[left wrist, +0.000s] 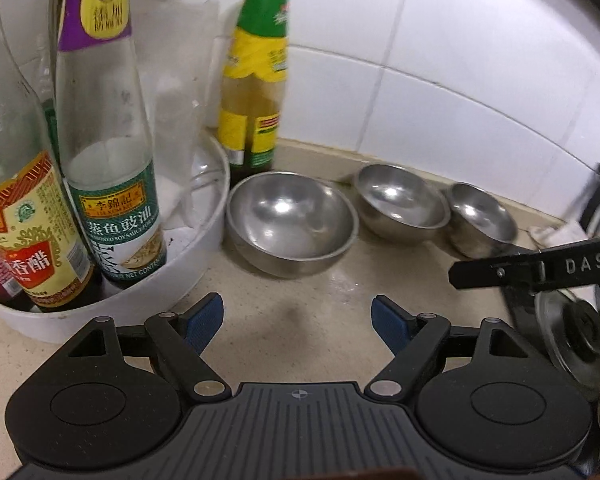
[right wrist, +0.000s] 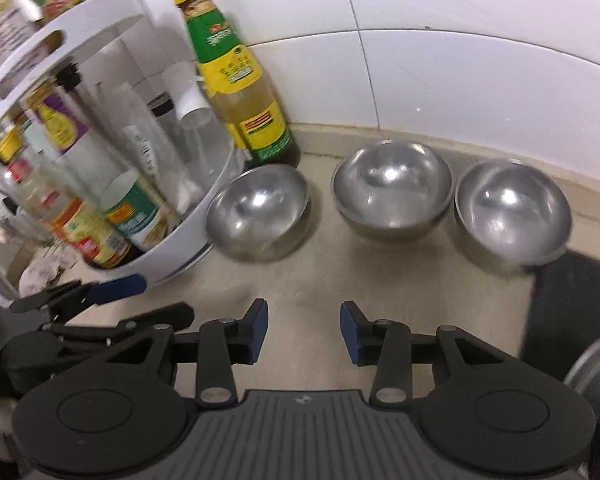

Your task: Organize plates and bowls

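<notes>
Three empty steel bowls stand in a row on the beige counter near the tiled wall: the left bowl (left wrist: pixel 292 220) (right wrist: pixel 256 212), the middle bowl (left wrist: pixel 402 200) (right wrist: pixel 392 184) and the right bowl (left wrist: pixel 480 216) (right wrist: pixel 512 208). My left gripper (left wrist: pixel 297 304) hovers in front of the left bowl, open wide with only bare counter between its blue pads. My right gripper (right wrist: pixel 304 308) is partly open and empty, short of the gap between the left and middle bowls. One of its black fingers (left wrist: pixel 540 268) shows at the right of the left wrist view.
A white round rack (left wrist: pixel 196 240) (right wrist: pixel 172 252) full of sauce bottles stands against the left bowl. A green and yellow bottle (left wrist: pixel 256 80) (right wrist: pixel 236 72) stands behind that bowl. A black stove top (right wrist: pixel 572 300) and a metal lid (left wrist: pixel 572 336) lie to the right.
</notes>
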`<state>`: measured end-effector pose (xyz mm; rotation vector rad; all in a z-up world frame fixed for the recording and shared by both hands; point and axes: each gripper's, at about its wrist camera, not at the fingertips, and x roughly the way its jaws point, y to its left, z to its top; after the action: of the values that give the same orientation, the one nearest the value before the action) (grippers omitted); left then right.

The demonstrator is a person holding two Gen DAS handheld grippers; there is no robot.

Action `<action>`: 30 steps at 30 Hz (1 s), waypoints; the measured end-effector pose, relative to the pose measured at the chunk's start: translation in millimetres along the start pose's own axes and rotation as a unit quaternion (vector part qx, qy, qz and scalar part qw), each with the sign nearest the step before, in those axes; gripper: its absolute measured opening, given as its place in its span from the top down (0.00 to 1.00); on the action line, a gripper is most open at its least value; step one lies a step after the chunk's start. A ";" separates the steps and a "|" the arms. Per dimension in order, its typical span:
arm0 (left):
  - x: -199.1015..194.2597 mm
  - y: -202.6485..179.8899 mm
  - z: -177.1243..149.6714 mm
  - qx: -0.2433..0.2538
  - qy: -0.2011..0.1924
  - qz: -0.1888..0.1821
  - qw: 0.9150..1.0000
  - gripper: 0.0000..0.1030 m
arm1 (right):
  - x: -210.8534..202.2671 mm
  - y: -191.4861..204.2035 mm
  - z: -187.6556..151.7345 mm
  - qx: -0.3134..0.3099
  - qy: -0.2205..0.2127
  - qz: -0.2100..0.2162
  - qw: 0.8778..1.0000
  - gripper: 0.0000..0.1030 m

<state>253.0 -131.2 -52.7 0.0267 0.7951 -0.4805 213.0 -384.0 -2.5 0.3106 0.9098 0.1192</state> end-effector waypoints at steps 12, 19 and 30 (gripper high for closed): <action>41.1 7.9 23.0 -0.085 0.011 -0.040 0.996 0.17 | 48.5 -20.7 43.1 0.047 0.020 0.018 0.999 0.63; 62.3 14.6 29.1 -0.134 0.011 -0.011 0.991 0.17 | 81.2 -22.4 57.9 0.064 0.040 0.047 0.996 0.63; 85.6 6.8 30.5 -0.106 0.029 0.051 0.993 0.29 | 126.2 -11.9 67.0 0.049 0.081 0.031 0.995 0.78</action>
<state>327.8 -165.9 -91.5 -0.1153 0.8940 -0.2973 342.7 -380.4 -63.3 0.4251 1.0691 0.1583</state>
